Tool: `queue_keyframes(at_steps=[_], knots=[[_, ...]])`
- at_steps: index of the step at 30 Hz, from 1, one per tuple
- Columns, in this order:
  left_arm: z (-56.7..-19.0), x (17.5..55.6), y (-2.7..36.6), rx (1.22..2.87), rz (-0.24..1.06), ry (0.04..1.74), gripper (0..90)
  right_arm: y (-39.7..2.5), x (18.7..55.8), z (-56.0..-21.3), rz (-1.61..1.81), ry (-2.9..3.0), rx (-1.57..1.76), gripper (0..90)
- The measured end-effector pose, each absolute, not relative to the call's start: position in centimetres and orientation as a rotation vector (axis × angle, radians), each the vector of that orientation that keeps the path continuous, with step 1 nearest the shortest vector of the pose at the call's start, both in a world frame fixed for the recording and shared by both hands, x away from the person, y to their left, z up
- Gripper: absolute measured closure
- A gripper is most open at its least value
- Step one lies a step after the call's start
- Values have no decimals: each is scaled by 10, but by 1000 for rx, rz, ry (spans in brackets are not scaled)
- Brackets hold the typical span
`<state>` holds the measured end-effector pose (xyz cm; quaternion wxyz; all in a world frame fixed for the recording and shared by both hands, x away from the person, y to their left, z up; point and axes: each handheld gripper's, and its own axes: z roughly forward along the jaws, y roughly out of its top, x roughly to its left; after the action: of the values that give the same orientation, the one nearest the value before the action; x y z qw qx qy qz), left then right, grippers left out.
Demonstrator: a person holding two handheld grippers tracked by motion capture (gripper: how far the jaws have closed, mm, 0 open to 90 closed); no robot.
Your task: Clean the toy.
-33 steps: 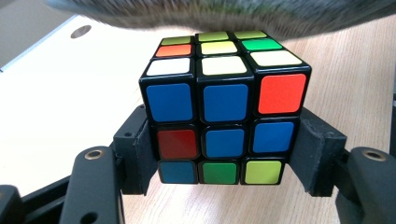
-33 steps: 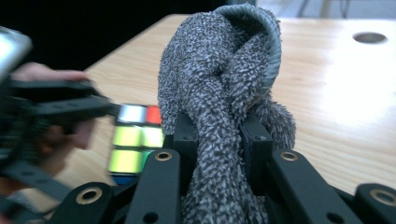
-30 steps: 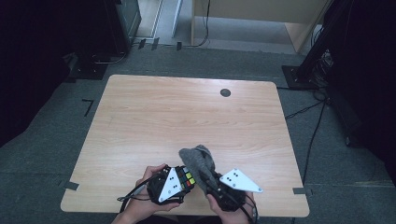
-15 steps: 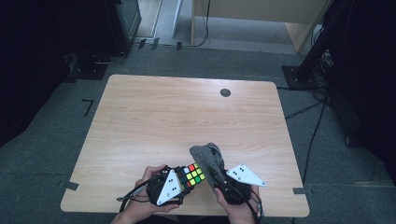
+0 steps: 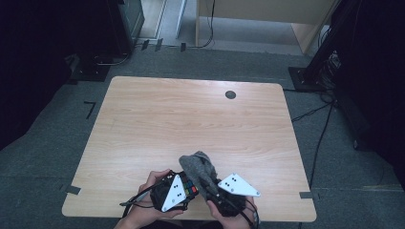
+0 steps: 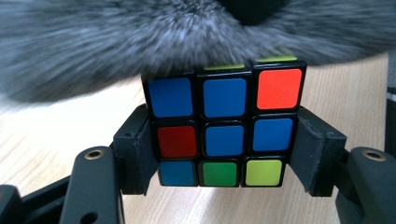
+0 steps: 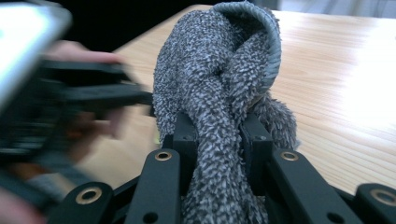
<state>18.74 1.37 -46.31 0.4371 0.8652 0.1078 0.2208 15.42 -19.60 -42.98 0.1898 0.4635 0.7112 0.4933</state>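
Observation:
My left gripper [image 6: 224, 154] is shut on a Rubik's cube [image 6: 224, 126], its jaws pressing the cube's two sides; the face toward the camera is mostly blue. In the high view the cube [image 5: 190, 188] sits near the table's front edge under the left gripper [image 5: 179, 191]. My right gripper [image 7: 217, 135] is shut on a grey fluffy cloth [image 7: 224, 79], which stands bunched up between its jaws. From above, the cloth [image 5: 198, 164] lies against the cube's top, with the right gripper [image 5: 215, 193] just beside it. The cloth [image 6: 116, 42] is a blurred band above the cube.
The wooden table [image 5: 191, 119] has a small round black grommet [image 5: 230, 94] at the back right. Dark stands and cables lie on the grey floor around it. Tape marks sit at the table's front corners.
The cloth has moved back left over the cube, covering most of its top, after having been drawn off it half a second ago. Both hands stayed near the front edge.

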Motion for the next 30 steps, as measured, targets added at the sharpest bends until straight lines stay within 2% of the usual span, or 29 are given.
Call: queue_keyframes(at_steps=[5,11,21,30], knots=[[-460,193,23,2085,475,279,338,-225,165,-434,1365,1926,1419,736],[-460,200,39,1935,347,270,338,-246,168,-428,1671,1883,1475,741],[-459,195,39,1904,368,226,336,-236,171,-445,1867,1933,1543,750],[-454,195,42,1867,374,246,337,-231,176,-461,1838,2006,1643,750]])
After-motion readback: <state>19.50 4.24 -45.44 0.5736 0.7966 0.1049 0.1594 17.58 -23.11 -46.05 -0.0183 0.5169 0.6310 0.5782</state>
